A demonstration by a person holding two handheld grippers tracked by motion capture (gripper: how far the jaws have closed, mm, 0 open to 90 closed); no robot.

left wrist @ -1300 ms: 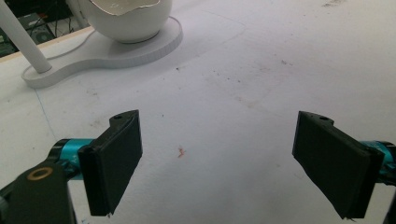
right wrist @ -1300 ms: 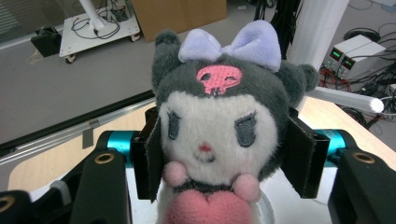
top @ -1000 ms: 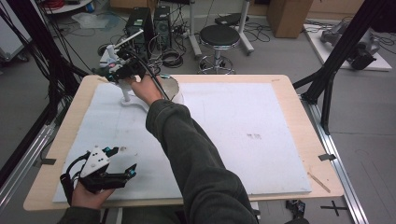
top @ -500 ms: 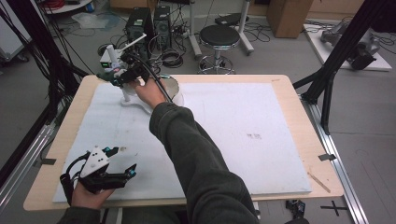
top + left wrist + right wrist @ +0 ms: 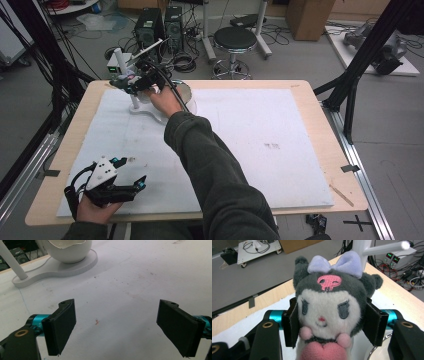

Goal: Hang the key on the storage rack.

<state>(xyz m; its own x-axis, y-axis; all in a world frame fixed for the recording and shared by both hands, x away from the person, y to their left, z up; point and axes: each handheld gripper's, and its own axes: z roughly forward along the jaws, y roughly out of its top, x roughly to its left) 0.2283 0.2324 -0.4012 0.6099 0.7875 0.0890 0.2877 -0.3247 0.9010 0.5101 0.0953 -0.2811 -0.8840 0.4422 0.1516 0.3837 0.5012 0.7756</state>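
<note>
A plush toy (image 5: 329, 302) with a grey head, white face, lavender bow and pink skull mark sits squeezed between the black jaws of my right gripper (image 5: 332, 325). In the high view that gripper (image 5: 131, 83) is at the table's far left, beside the white post (image 5: 134, 100) of a stand and just left of its bowl (image 5: 182, 90). My left gripper (image 5: 131, 172) rests near the front left corner. Its jaws stand wide apart over bare white mat (image 5: 117, 327). The stand's white bowl (image 5: 68, 250) and flat base (image 5: 57, 267) lie well ahead of it.
A white mat (image 5: 280, 125) covers most of the wooden table (image 5: 320, 100). A white post with a side arm (image 5: 384, 247) rises just behind the plush. Black frame struts (image 5: 360, 60) stand at the table's sides; a stool (image 5: 235, 40) and cables lie beyond.
The right gripper with the plush has shifted only slightly beside the white post. The left gripper has stayed where it was, open.
</note>
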